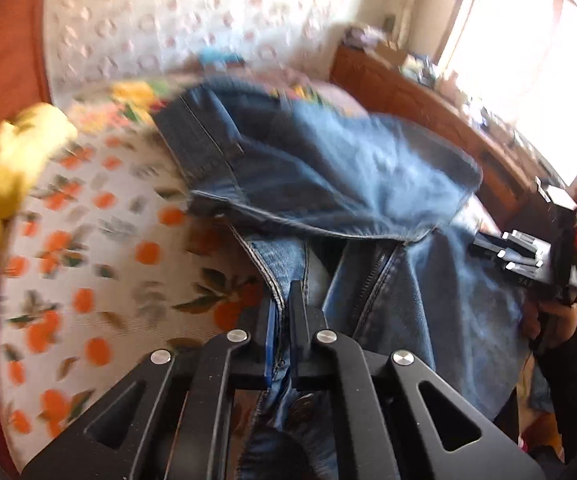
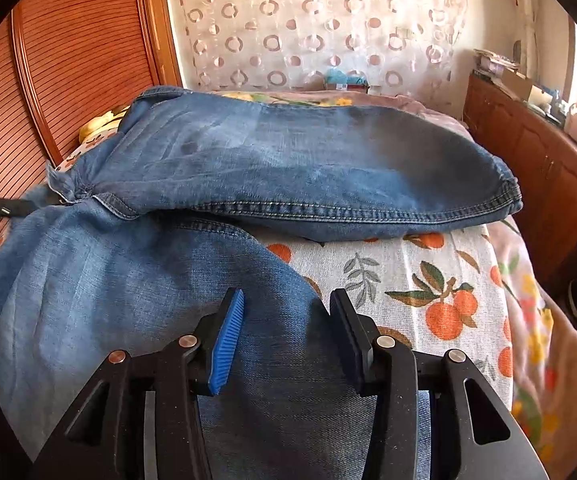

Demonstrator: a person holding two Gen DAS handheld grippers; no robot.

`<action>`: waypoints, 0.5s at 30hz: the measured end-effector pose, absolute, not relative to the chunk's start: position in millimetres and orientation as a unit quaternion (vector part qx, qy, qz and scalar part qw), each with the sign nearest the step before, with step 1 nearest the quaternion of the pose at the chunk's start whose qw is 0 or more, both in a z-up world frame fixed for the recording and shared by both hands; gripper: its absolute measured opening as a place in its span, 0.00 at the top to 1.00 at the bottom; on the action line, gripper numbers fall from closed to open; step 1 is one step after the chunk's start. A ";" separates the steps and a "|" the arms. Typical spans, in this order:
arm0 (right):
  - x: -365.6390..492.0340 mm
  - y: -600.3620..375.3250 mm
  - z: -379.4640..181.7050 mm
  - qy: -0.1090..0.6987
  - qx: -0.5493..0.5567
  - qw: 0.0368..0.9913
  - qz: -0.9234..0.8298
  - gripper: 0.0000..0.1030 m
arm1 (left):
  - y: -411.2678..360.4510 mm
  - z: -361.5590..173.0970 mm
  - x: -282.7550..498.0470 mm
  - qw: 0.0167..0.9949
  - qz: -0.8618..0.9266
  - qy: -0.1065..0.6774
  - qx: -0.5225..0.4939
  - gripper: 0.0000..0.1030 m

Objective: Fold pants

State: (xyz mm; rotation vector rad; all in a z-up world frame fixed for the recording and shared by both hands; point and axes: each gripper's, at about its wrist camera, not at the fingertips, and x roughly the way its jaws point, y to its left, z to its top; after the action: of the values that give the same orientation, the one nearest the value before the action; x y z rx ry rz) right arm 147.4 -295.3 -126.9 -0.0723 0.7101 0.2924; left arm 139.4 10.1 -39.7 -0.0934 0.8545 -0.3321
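Observation:
Blue denim pants [image 1: 328, 168] lie on a bed with an orange-print sheet [image 1: 88, 240]. My left gripper [image 1: 282, 300] is shut on the pants' waistband edge beside the zipper and metal button, lifting it. In the right wrist view the pants [image 2: 288, 160] spread across the bed, one leg lying crosswise at the back, the other running toward the camera. My right gripper [image 2: 288, 300] is open, its jaws set apart over the near leg with nothing pinched between them. It also shows in the left wrist view [image 1: 528, 256] at the right edge.
A yellow cloth [image 1: 16, 160] lies at the bed's left. A wooden headboard [image 2: 68, 60] stands at the left, a patterned curtain [image 2: 308, 20] behind the bed. A wooden cabinet [image 2: 528, 160] with clutter runs along the right under a bright window [image 1: 528, 60].

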 end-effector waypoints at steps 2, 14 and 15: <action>143.9 -297.3 -125.1 0.337 -0.035 0.931 0.137 0.55 | 21.7 -19.2 120.2 0.912 -0.147 0.380 -0.051 0.95; 131.5 -287.0 -127.4 0.330 -0.072 0.931 0.136 0.55 | 69.2 -79.2 119.5 0.885 -0.084 0.455 -0.041 0.94; 130.0 -286.3 -125.7 0.331 -0.073 0.931 0.138 0.55 | 69.7 -77.4 117.1 0.888 -0.083 0.450 -0.040 0.94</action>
State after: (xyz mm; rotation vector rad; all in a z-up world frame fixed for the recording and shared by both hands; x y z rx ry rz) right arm 130.0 -286.3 -125.7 -0.1500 0.6780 0.2834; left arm 117.1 69.7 -77.4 -0.0823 0.9341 -0.1726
